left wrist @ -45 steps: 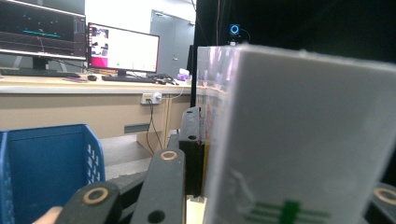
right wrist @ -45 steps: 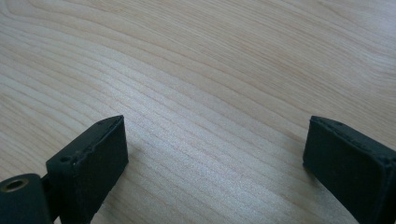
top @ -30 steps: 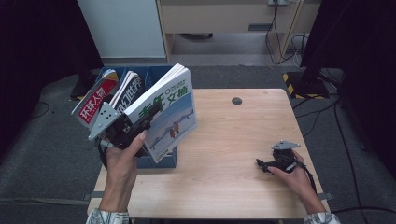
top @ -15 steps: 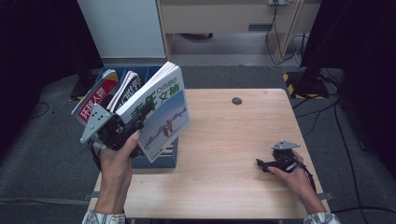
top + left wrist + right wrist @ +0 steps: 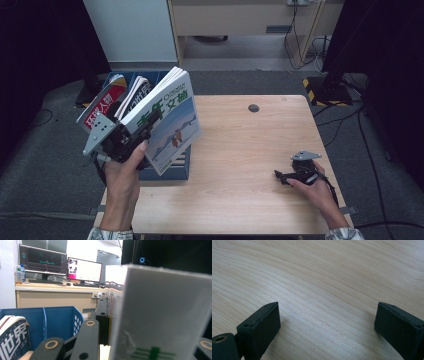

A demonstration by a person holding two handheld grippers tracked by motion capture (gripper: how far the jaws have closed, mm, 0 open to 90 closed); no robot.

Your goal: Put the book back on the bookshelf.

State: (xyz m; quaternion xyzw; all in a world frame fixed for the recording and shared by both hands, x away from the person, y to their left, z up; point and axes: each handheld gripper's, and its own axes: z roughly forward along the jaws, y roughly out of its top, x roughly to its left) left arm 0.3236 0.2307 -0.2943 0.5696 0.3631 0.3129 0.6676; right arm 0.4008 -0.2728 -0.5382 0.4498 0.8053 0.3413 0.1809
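A thick book (image 5: 172,117) with a white and blue cover and green characters hangs tilted over the blue bin (image 5: 175,170) at the table's left edge. My left gripper (image 5: 146,126) is shut on the book's lower edge, held by a hand from below. In the left gripper view the book's pale page block (image 5: 162,312) stands between the black jaws. My right gripper (image 5: 282,175) rests on the wooden table (image 5: 240,135) at the front right. Its jaws stand wide apart over bare wood (image 5: 327,322), open with nothing between them.
A red-covered book (image 5: 102,107) and a white one (image 5: 136,92) lean in the bin's left side; the bin's blue walls (image 5: 57,320) stand behind the left jaw. A small dark round cap (image 5: 253,107) sits near the table's far edge. A desk with monitors (image 5: 60,267) stands beyond.
The left hand has carried the book a little to the left, over the bin. The right gripper has kept still.
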